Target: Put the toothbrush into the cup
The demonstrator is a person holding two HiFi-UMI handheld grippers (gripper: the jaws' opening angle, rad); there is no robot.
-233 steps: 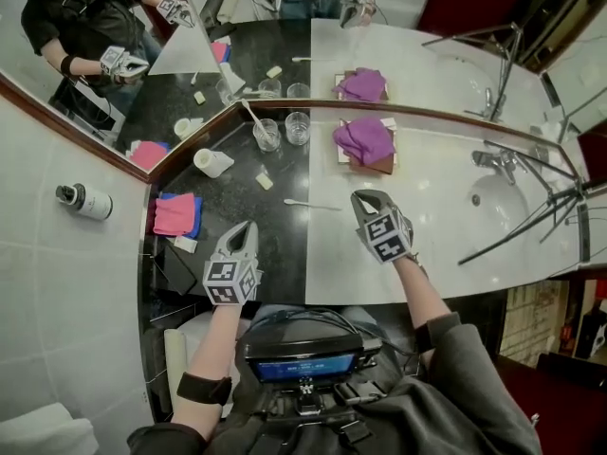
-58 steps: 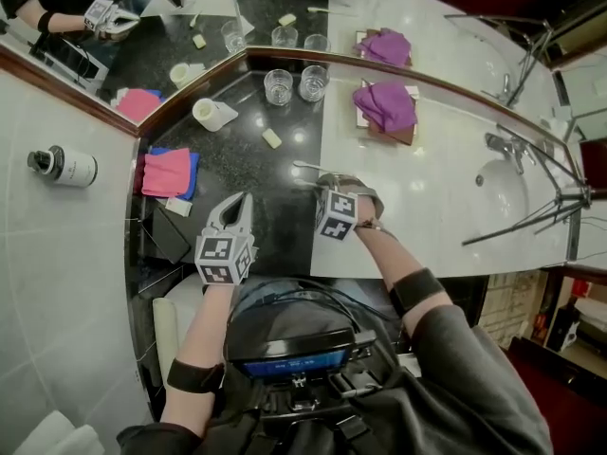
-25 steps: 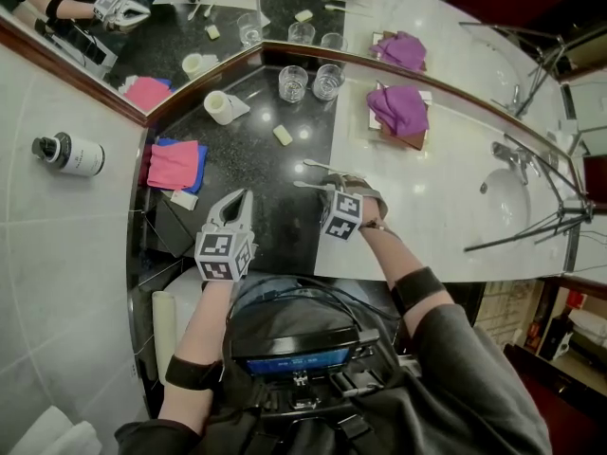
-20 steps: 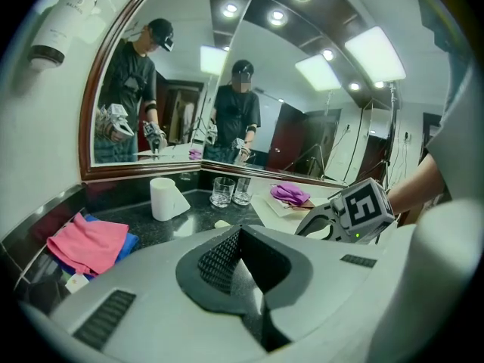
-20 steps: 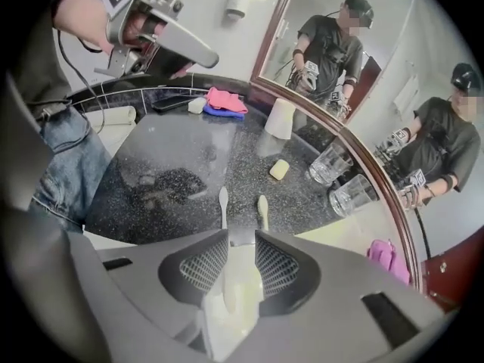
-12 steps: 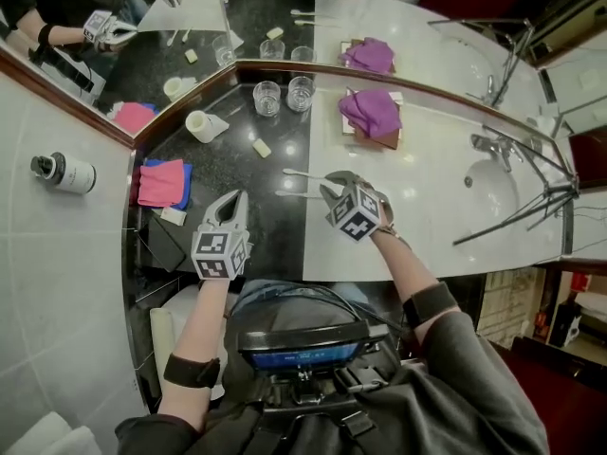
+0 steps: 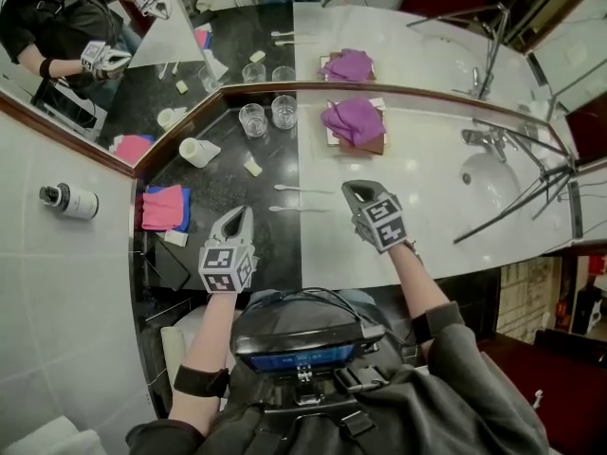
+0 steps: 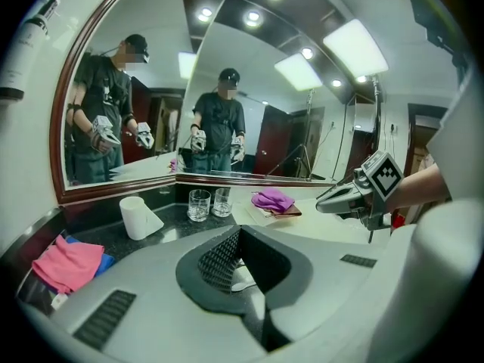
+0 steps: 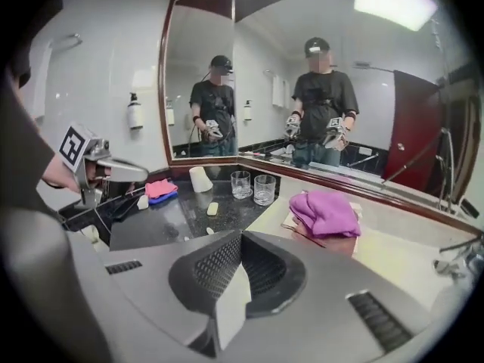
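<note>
On the surface well short of the cups (image 7: pixel 253 119), the toothbrush (image 7: pixel 302 209) looks light, stiff and slick, best pinched mid-handle, while the left gripper (image 7: pixel 237 215) and right gripper (image 7: pixel 349 190) have their fingers together, empty.

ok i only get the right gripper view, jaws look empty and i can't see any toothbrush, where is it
observer: two white toothbrushes lie side by side on the counter, out of your view; your right hand-held gripper has just closed on nothing
operator: which way from my tip
observer: in the head view, just left of it, across the seam between black and white stone
operator: is the left one busy
observer: no, the left hand-held gripper is shut and empty in its own view
</note>
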